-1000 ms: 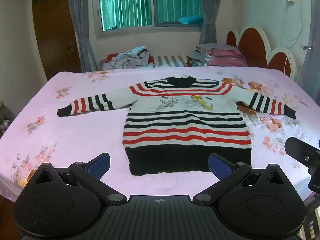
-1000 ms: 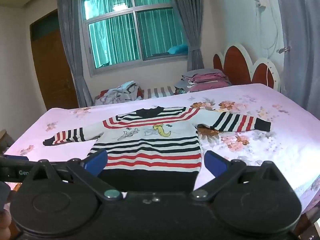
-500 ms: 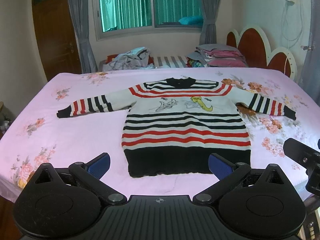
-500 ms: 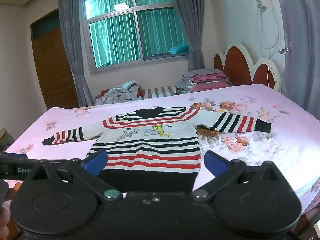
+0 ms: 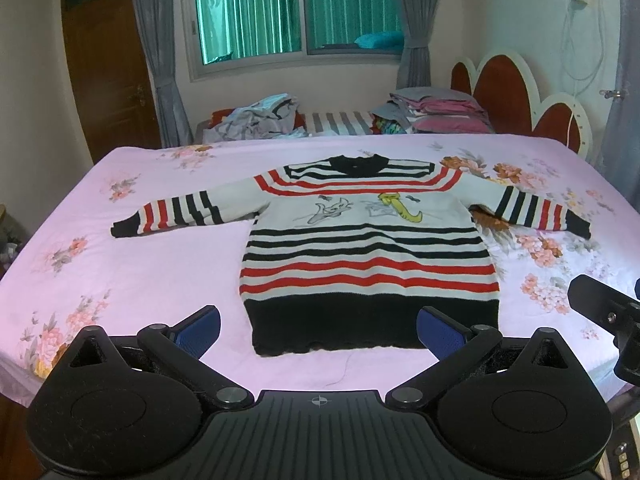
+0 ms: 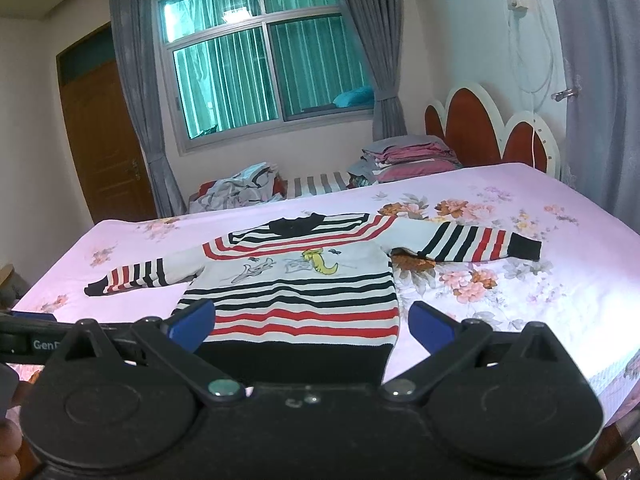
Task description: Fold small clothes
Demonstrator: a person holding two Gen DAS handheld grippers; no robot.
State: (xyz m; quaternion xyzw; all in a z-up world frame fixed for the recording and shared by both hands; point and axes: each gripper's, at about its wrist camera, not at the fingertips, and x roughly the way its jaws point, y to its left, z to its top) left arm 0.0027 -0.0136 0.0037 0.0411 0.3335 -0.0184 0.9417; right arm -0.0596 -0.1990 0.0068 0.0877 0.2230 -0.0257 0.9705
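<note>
On the pink floral bedsheet [image 5: 160, 280] straight ahead of you, one striped sweater [image 5: 370, 248] lies flat and face up, hem toward you, collar away, so its long axis runs directly forward from your left gripper [image 5: 318, 326]; the two sleeves stretch out to either side across that axis. In the left wrist view, that gripper hovers just short of the black hem with its jaws spread wide and nothing between them, and part of the right tool shows at the frame's right edge. In the right wrist view, your right gripper [image 6: 310, 322] is likewise wide open and empty, facing the sweater's right half, so the right sleeve [image 6: 472, 242] lies nearer this hand and the left sleeve [image 6: 132, 278] nearer the other. Count one sweater, two sleeves and two grippers; no fold is made yet.
</note>
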